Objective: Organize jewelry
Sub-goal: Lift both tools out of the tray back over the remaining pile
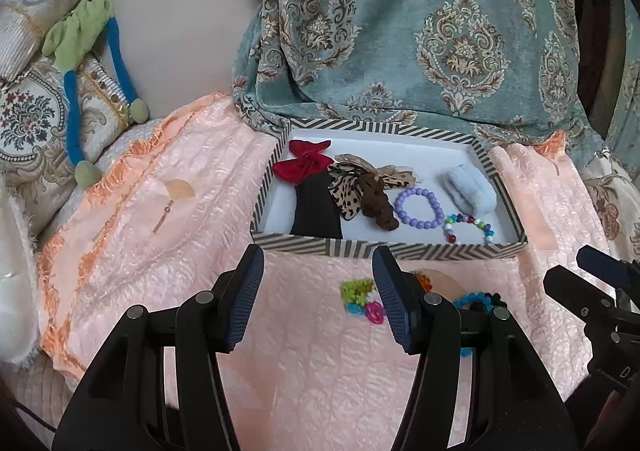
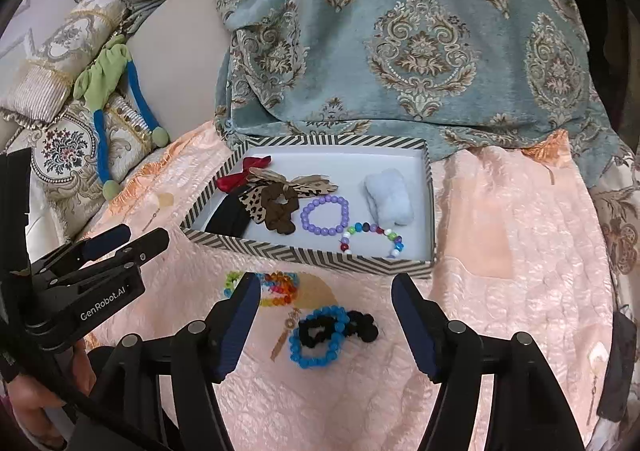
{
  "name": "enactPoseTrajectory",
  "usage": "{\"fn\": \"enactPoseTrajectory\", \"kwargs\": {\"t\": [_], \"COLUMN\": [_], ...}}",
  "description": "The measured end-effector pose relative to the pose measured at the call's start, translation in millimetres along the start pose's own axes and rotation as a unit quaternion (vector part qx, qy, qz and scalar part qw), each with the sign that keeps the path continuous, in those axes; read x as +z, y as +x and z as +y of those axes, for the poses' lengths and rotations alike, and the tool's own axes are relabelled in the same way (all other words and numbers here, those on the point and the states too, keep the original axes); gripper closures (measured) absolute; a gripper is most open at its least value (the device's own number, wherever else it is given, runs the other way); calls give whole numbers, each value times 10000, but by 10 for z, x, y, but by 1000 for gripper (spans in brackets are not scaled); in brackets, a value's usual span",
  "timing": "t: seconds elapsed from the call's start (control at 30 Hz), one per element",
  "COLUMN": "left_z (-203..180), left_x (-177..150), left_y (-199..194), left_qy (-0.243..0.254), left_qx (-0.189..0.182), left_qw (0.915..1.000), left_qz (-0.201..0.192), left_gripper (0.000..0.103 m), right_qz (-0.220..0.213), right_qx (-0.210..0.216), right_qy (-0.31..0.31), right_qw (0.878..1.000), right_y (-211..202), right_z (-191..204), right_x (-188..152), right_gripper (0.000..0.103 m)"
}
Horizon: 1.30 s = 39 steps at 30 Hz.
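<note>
Several pieces already lie in the striped box (image 1: 384, 249), seen from the left wrist: red bow (image 1: 302, 163) far left, leopard-print bow (image 1: 352, 187), brown scrunchie (image 1: 376, 207), purple bead bracelet (image 1: 418, 207), multicolour bead bracelet (image 1: 470, 227) near right, pale blue fluffy piece (image 1: 470, 187) far right. Box long axis runs left-right, near wall facing the grippers. Left gripper (image 1: 318, 295) released, nothing between the jaws, hanging above the pink quilt (image 1: 160, 231). Small bright clips (image 1: 360, 299) lie loose just near of the box, partly behind the right finger.

Right wrist view: right gripper (image 2: 324, 319) also released and empty, jaws standing wide over the leftovers. Blue bead bracelet (image 2: 316, 335) lies flat on the quilt, interlinked with a black scrunchie (image 2: 352, 325); the pair stretches left-right. Rainbow bead bracelet (image 2: 276, 289) sits farther left, near the box wall.

Judgement: past halfway; at least four loose pieces left outside the box.
</note>
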<state>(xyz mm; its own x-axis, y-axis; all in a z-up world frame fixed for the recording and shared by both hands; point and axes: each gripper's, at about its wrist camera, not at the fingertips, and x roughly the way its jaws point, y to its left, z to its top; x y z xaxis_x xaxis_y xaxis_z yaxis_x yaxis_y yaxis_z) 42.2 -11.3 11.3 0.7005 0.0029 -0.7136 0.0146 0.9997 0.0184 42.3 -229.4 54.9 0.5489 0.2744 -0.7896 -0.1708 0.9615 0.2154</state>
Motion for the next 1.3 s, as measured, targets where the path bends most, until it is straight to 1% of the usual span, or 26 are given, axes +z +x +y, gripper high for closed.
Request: {"fn": "enactPoseTrajectory", "kwargs": {"t": [0.27, 0.5, 0.63, 0.73, 0.77, 0.83, 0.87, 1.0, 1.17, 1.27, 1.3], "left_z": [-49, -62, 11, 96, 129, 175, 193, 228, 274, 305, 317], "left_x": [-86, -128, -127, -121, -123, -135, -144, -194, -252, -264, -265], "left_y": [-113, -139, -110, -50, -25, 25, 56, 196, 379, 429, 443], "left_qy": [29, 57, -108, -289, -361, -454, -492, -576, -694, -752, -756], "left_qx": [-12, -60, -233, -383, -402, -400, -407, -447, -459, -445, -429], "left_qw": [10000, 10000, 9995, 9982, 9978, 9971, 9966, 9946, 9913, 9904, 9903], "left_qz": [-34, 33, 181, 347, 391, 465, 520, 743, 1019, 1075, 1086], "left_gripper": [46, 46, 46, 46, 46, 46, 46, 46, 46, 46, 46], "right_qz": [-35, -8, 7, 98, 169, 289, 370, 686, 946, 1112, 1136], "right_qx": [-6, 19, 41, 69, 68, 91, 102, 308, 685, 627, 587], "right_qy": [-3, 35, 193, 311, 332, 319, 315, 314, 400, 404, 439], "right_qw": [10000, 10000, 9998, 9994, 9993, 9990, 9988, 9967, 9923, 9910, 9908], "right_y": [-114, -154, -156, -112, -73, -1, 45, 273, 556, 754, 836], "right_z": [24, -36, -174, -301, -340, -376, -389, -372, -283, -273, -286], "right_x": [-84, -153, -206, -265, -295, -340, -367, -474, -545, -578, -596], "right_gripper": [37, 37, 37, 37, 38, 55, 57, 58, 58, 58, 65]}}
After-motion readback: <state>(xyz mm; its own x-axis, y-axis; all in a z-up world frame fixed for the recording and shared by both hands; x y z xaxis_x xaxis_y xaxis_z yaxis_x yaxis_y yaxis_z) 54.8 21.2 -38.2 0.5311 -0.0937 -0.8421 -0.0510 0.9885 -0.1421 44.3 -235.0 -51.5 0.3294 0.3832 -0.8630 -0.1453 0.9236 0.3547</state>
